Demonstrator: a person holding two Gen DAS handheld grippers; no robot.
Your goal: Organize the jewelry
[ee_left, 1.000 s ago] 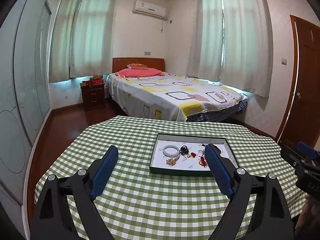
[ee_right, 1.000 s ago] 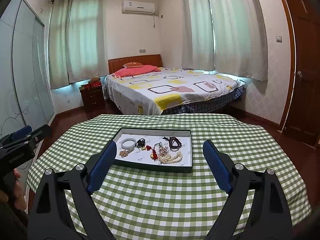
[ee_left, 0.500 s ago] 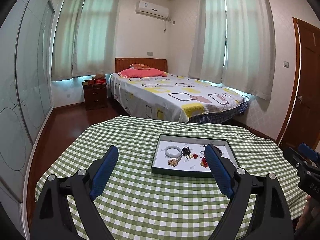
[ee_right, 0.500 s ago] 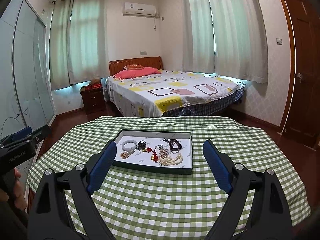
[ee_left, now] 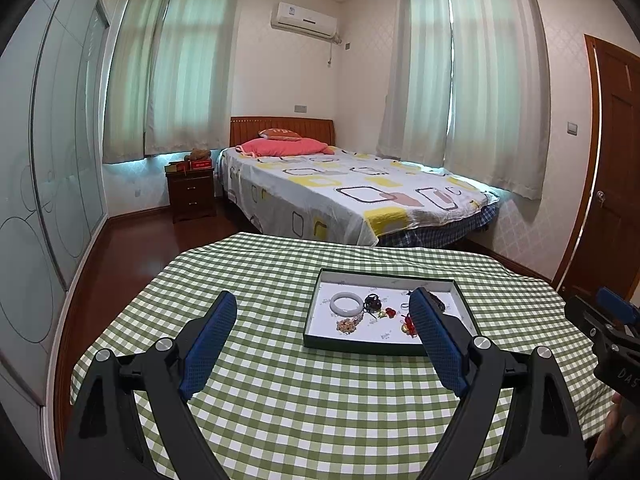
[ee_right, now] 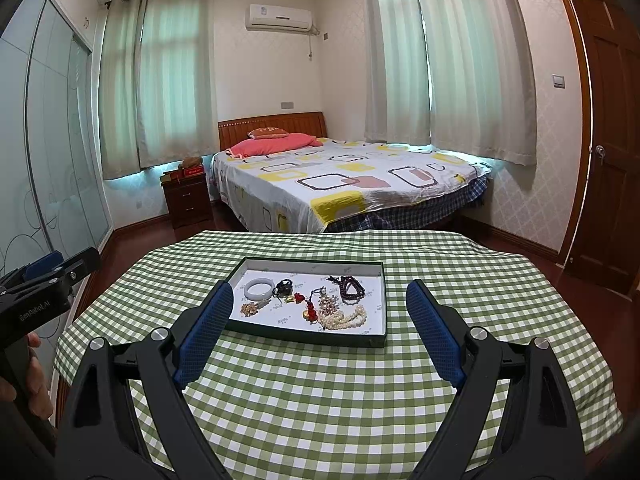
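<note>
A dark green tray [ee_right: 306, 333] with a white floor sits on the green checked table [ee_right: 320, 400]. In it lie a white jade bangle [ee_right: 259, 288], a dark beaded bracelet [ee_right: 352, 286], a pearl necklace [ee_right: 346, 318], a red charm [ee_right: 310, 312] and a gold chain [ee_right: 250, 309]. The tray also shows in the left wrist view [ee_left: 360, 346], with the bangle [ee_left: 346, 303]. My left gripper [ee_left: 322, 304] is open and empty, above the table short of the tray. My right gripper [ee_right: 318, 294] is open and empty, also short of the tray.
The table's far edge [ee_right: 320, 234] drops to a dark wooden floor. A bed [ee_right: 340, 176] and a nightstand [ee_right: 186, 200] stand beyond. A door [ee_right: 608, 140] is at the right. The other gripper shows at the left edge [ee_right: 44, 292].
Both cameras have tilted up and pulled back slightly, so the tray sits a little lower and farther in view. Both grippers stay open and empty.
</note>
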